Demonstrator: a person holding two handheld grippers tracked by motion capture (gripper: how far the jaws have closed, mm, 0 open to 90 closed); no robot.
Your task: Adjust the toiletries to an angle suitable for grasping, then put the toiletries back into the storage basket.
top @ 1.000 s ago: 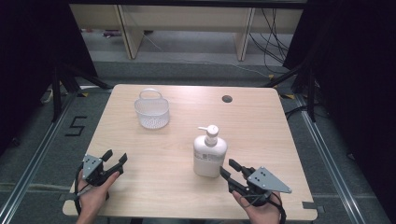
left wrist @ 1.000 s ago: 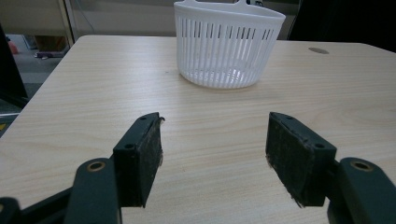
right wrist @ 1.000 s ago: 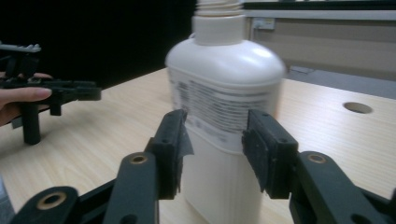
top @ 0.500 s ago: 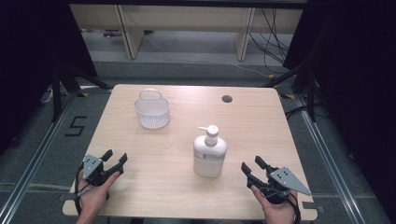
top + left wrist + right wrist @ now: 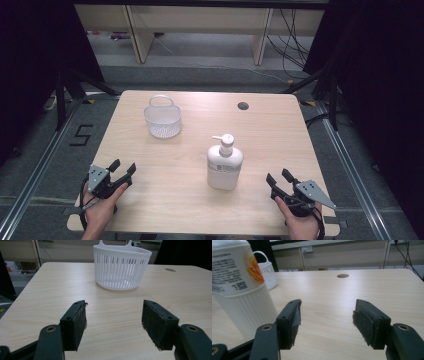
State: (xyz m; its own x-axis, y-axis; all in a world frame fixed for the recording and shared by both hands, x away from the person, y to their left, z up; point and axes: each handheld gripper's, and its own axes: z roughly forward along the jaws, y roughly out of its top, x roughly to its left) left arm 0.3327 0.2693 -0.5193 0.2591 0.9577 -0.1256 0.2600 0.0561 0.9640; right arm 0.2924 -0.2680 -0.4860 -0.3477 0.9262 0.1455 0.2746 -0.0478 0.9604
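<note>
While the right hand-held gripper point(image 5: 280, 180) rests near the front right corner of the worktop point(image 5: 270, 130), its jaws have just been opening and stand wide apart – nothing is between them. Beside it, to its left, the soap bottle point(image 5: 224, 164) stands upright. At the front left, the left hand-held gripper point(image 5: 121, 169) is open too, facing the white basket point(image 5: 162, 118) farther back.

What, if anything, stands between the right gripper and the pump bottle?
Nothing visible. The right gripper is open near the table's front edge, with bare tabletop between it and the pump bottle. The white basket stands well off, on the bottle's far side.
</note>
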